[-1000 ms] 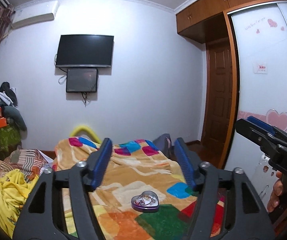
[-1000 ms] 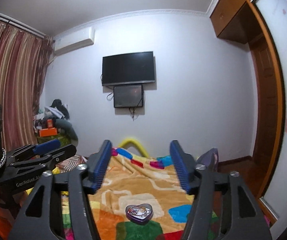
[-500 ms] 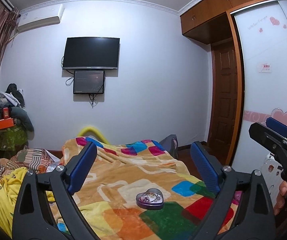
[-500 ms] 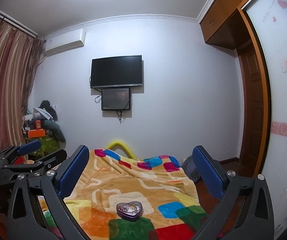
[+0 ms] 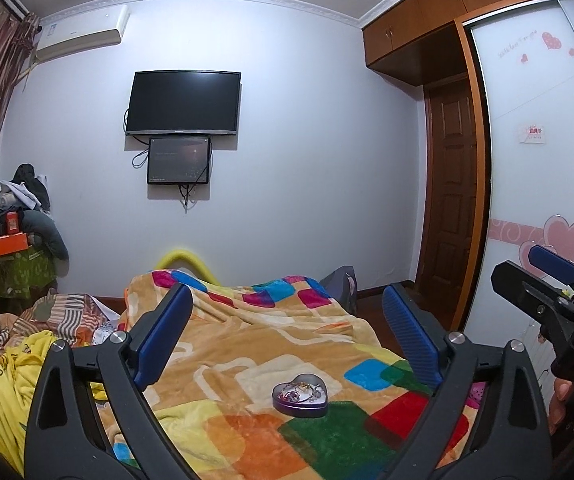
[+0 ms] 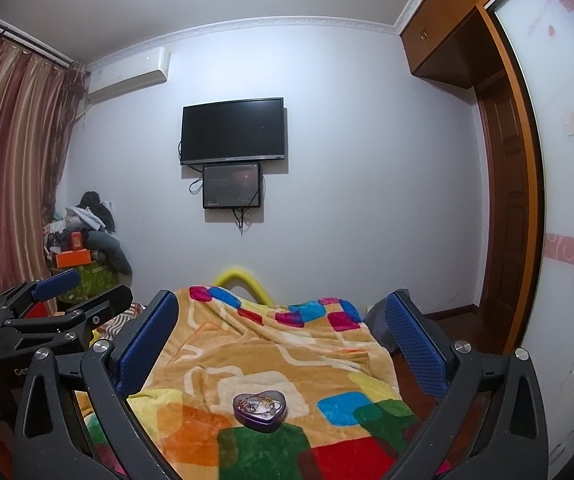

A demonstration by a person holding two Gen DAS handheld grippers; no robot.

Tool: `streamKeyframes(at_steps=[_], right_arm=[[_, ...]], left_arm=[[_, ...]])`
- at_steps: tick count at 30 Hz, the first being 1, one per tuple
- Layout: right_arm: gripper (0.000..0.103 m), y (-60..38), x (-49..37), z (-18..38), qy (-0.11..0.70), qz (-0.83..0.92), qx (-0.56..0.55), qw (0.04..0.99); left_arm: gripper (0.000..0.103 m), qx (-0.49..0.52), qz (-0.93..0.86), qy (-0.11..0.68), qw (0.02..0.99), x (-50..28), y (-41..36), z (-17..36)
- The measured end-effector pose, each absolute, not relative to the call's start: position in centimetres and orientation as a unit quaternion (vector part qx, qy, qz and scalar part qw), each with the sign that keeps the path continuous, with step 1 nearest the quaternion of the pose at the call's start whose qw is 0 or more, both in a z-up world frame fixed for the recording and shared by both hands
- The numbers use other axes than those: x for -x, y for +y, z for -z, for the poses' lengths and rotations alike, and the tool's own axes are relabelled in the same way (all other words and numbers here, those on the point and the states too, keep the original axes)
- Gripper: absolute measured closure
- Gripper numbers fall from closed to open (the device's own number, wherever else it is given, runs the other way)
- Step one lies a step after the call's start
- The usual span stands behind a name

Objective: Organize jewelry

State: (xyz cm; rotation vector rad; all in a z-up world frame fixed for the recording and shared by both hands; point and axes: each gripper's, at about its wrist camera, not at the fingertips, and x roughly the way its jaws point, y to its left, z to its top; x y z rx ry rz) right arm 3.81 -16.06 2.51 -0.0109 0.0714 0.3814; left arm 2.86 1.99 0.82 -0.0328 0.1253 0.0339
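Ahead, a heart-shaped purple tin (image 5: 299, 395) sits lidless on the patchwork blanket (image 5: 247, 344) of the bed, a tangle of jewelry (image 5: 299, 390) lying inside it. Left gripper (image 5: 287, 332): jaws wide apart, nothing between them; the tin lies beyond and below the gap, touched by neither finger. Right gripper (image 6: 283, 340): jaws likewise spread wide, empty, the tin (image 6: 260, 407) framed low between its blue pads (image 6: 415, 344) but well clear of them. Both grippers point roughly level over the bed, side by side; each shows at the edge of the other's view. A dark television (image 6: 233, 130) hangs on the far wall.
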Motion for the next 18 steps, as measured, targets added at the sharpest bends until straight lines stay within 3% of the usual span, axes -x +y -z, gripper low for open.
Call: streamKeyframes(at_steps=[18], right_arm=[[0.0, -16.34, -3.95, -2.71, 0.049, -0.191, 0.003, 0.98]], left_arm=[[0.004, 0.015, -0.015, 0.063, 0.998, -2.67, 1.87, -0.78]])
